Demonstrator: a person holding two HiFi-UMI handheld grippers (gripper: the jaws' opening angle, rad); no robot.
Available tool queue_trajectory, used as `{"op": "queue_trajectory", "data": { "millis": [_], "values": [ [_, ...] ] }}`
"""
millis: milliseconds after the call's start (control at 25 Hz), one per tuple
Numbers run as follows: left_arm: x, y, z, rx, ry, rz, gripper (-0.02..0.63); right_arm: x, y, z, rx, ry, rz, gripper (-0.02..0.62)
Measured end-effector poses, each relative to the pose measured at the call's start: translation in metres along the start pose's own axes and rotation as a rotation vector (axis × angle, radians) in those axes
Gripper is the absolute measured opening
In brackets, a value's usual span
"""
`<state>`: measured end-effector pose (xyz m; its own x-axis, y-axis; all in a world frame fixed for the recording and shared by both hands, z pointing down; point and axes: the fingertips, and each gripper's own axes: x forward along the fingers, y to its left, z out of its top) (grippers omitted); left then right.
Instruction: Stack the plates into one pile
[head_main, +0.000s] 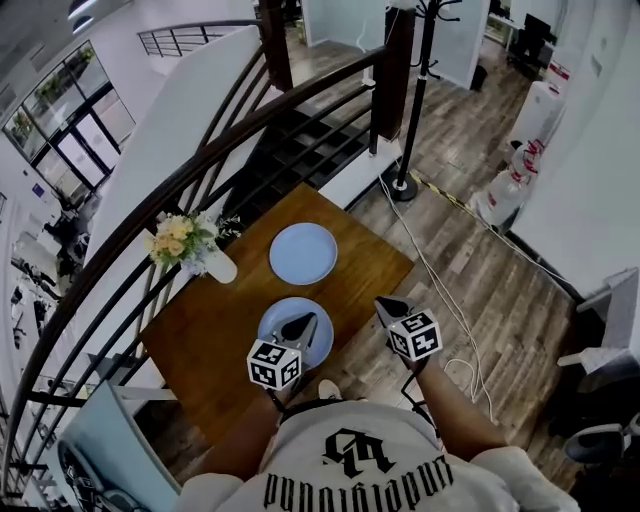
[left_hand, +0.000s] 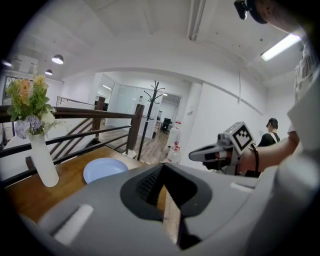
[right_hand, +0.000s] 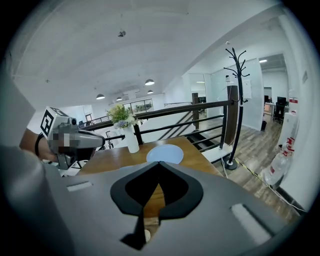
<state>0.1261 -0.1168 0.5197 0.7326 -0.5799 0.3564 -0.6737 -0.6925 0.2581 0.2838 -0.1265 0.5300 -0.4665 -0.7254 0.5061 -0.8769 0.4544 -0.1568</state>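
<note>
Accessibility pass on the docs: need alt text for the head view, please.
Two light blue plates lie apart, unstacked, on a wooden table, seen from above: a far plate and a near plate. The left gripper shows over the near plate, the right gripper at the table's right edge, both empty. A vase of flowers stands on the table too.

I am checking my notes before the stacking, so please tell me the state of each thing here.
Far plate: flat on table, not stacked.
Near plate: flat on table, not stacked.
Vase: upright, holds flowers.
Left gripper: shut, empty.
Right gripper: shut, empty.
</note>
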Motion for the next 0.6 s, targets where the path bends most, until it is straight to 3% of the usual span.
{"op": "queue_trajectory", "data": {
  "millis": [600],
  "values": [
    [-0.026,0.088,0.018,-0.007,-0.016,0.043,0.046,0.09,0.023,0.056,-0.02,0.003,0.022,0.003]
  ]
}}
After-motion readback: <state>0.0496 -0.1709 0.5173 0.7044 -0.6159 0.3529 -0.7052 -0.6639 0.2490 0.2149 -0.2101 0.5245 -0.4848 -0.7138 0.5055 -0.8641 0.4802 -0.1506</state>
